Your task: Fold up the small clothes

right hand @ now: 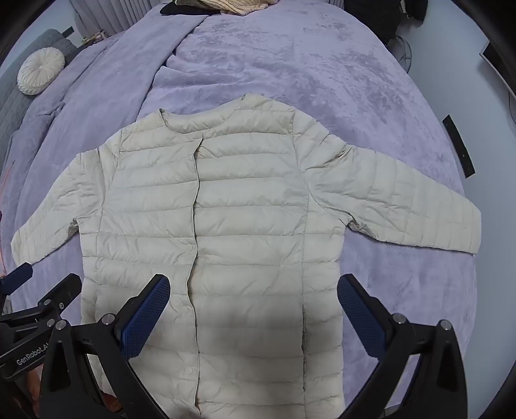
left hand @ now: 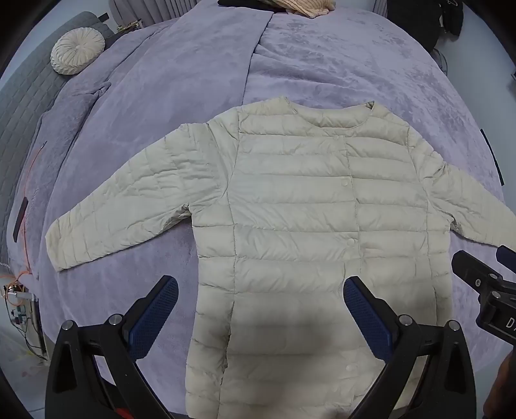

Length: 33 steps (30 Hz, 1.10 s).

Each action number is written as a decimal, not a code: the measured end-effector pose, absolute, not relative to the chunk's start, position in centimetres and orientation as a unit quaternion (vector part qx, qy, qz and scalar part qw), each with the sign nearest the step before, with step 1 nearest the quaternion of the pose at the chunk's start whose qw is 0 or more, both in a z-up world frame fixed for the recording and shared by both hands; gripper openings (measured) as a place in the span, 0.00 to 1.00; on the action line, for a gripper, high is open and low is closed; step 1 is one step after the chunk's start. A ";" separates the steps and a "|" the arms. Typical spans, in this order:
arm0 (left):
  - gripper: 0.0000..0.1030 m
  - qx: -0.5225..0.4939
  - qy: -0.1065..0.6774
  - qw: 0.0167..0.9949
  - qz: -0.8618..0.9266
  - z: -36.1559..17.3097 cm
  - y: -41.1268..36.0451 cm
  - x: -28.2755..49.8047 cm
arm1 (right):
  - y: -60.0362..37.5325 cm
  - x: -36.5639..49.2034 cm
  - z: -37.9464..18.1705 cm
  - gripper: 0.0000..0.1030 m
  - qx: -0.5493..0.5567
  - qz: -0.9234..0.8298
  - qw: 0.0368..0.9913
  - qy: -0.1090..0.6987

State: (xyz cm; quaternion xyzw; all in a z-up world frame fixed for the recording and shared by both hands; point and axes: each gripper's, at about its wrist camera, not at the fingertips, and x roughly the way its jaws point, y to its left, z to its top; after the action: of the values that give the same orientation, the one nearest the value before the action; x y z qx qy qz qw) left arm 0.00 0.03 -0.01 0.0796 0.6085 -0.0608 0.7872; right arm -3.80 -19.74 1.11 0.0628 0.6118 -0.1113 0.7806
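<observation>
A cream quilted puffer jacket (left hand: 290,206) lies flat and buttoned, front up, on a lavender bedspread (left hand: 322,58), both sleeves spread out sideways. It also shows in the right wrist view (right hand: 245,219). My left gripper (left hand: 261,287) is open and empty, hovering above the jacket's lower left part. My right gripper (right hand: 253,283) is open and empty above the jacket's lower middle. The right gripper shows at the right edge of the left wrist view (left hand: 483,283); the left gripper shows at the left edge of the right wrist view (right hand: 38,299).
A round pleated cushion (left hand: 77,51) lies at the bed's far left by a grey headboard (left hand: 19,106). A beige knit garment (left hand: 306,6) lies at the far edge. Cables and floor (left hand: 19,309) are at the left.
</observation>
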 end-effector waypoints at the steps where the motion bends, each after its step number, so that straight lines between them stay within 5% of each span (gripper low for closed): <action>1: 1.00 0.079 0.609 0.787 -0.060 0.0 0.1 0.0 | -19.8 -3.8 1.1 1.00 0.063 -0.111 0.781 0.612; 33: 1.00 0.074 0.609 0.788 -0.047 -0.3 1.1 0.0 | -19.5 -3.8 0.9 1.00 0.062 -0.111 0.780 0.612</action>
State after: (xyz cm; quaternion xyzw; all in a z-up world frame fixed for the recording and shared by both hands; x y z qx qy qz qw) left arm 0.01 1.13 -0.29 0.0745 0.6088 -0.0470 0.7884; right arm -3.76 -19.48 0.90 0.0616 0.6123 -0.1105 0.7805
